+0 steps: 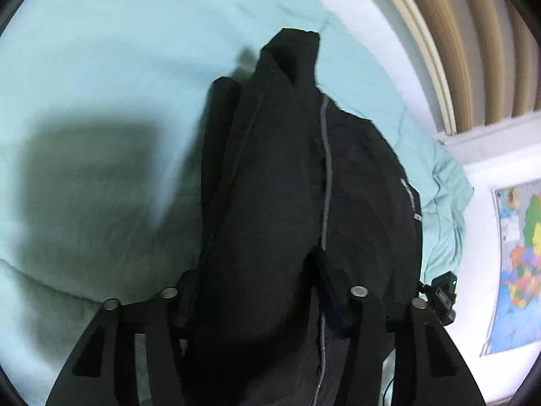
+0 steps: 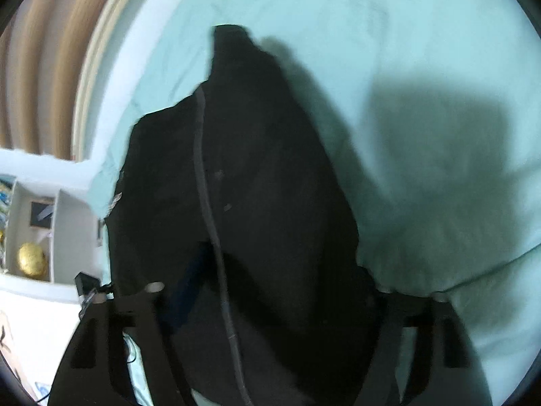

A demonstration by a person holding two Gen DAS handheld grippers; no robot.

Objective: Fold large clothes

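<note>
On my left gripper (image 1: 267,304) the two fingers stand apart with a thick bunch of the black garment (image 1: 270,186) filling the gap between them. The cloth hides the pads, so I judge they are pinching the fabric, but I cannot see the contact itself. My right gripper (image 2: 270,297) reads the same way: fingers spread around a wad of the same garment, the tips buried in dark cloth, and whether they press tight I cannot tell for certain.

From both grips the garment hangs away from the cameras and narrows to a point, with a grey seam or piping (image 1: 325,169) running down its length. I take it I am holding one edge in two places, close together, so the rest drops free and straightens under its own weight before I lay it down for a fold.

Below it lies the pale green bedspread (image 1: 101,67), where the garment and rig throw dark shadows. The far tip seems near the bedding, though I cannot say whether it touches.

Further out, wooden slats (image 1: 473,50) curve along the bed's edge, a coloured map (image 1: 520,264) hangs on the wall, and a white shelf (image 2: 64,216) holds a gold round thing (image 2: 32,260).
</note>
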